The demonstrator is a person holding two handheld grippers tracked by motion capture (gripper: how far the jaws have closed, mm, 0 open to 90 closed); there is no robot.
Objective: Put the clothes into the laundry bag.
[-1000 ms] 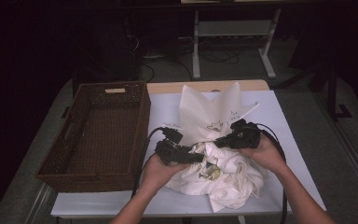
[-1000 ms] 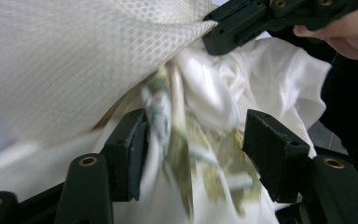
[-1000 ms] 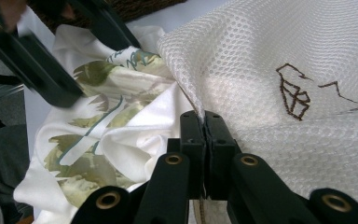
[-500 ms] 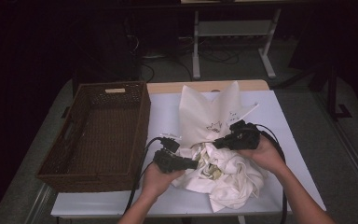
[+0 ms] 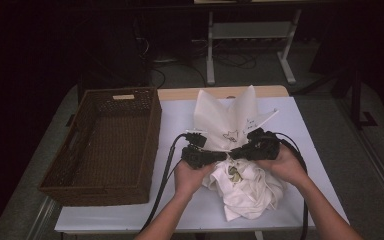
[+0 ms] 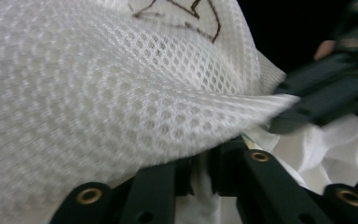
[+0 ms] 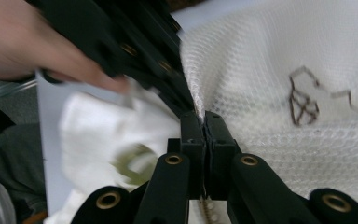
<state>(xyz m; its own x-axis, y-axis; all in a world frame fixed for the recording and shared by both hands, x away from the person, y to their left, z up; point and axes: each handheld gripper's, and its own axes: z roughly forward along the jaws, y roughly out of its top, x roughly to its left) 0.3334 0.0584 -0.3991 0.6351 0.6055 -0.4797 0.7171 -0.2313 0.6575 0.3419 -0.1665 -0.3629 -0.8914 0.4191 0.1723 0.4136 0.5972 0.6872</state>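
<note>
A white mesh bag (image 5: 220, 115) with a dark drawing lies on the table, its mouth toward me. A crumpled white garment (image 5: 245, 192) sits at that mouth. My right gripper (image 5: 236, 151) (image 7: 204, 135) is shut on the bag's edge (image 7: 284, 70). My left gripper (image 5: 221, 156) (image 6: 200, 170) meets it tip to tip under the raised mesh (image 6: 98, 93). Its jaws closed in and have just been easing open a little. They stand narrow, with white fabric pinched between them. The garment (image 6: 326, 149) shows beyond them.
A dark wicker basket (image 5: 150, 130) stands at the left of the white table (image 5: 300, 130), close to my left hand (image 7: 23, 42). Cables trail from both grippers toward the front edge. A metal stand rises behind the table.
My left gripper dipped toward the front edge, then came back to the bag's mouth with its jaws narrower. The right gripper has kept still on the mesh edge.
</note>
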